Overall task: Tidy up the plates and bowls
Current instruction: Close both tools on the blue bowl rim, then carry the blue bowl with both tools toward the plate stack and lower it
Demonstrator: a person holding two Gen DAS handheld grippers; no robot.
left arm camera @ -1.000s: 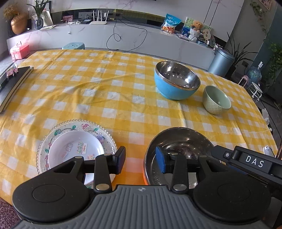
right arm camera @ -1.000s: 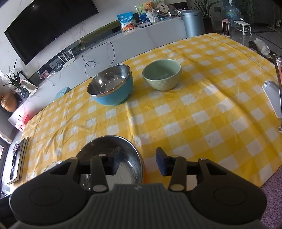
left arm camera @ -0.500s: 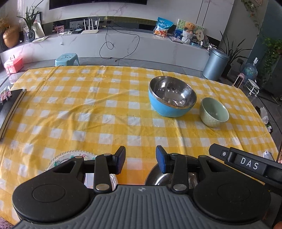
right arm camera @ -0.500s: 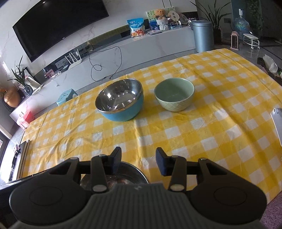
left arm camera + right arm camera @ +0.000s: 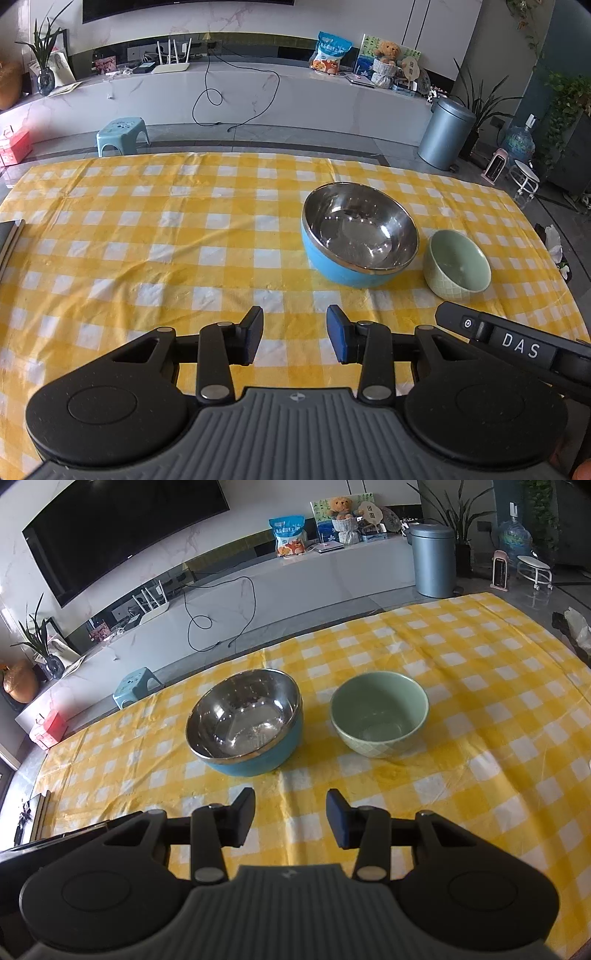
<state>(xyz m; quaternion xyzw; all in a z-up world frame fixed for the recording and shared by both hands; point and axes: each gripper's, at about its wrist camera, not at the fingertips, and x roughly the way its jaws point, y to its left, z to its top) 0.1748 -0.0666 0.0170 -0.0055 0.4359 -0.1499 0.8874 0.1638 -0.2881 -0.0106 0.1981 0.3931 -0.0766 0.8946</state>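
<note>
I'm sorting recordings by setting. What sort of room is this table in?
Most likely a home living room: a big television hangs above a long low cabinet, with a teddy bear and houseplants on it.

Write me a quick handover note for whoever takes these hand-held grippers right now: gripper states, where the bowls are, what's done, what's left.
Left hand-held gripper: open, nothing between the fingers, above bare tablecloth.
Right hand-held gripper: open, empty, also above the cloth.
Blue steel-lined bowl and green bowl stand upright side by side mid-table, close but apparently apart, both empty.
Done: nothing stacked in these views.
Left: probably nest the smaller green bowl into the blue one. No plates show in either view now, so check the near edge of the table.
</note>
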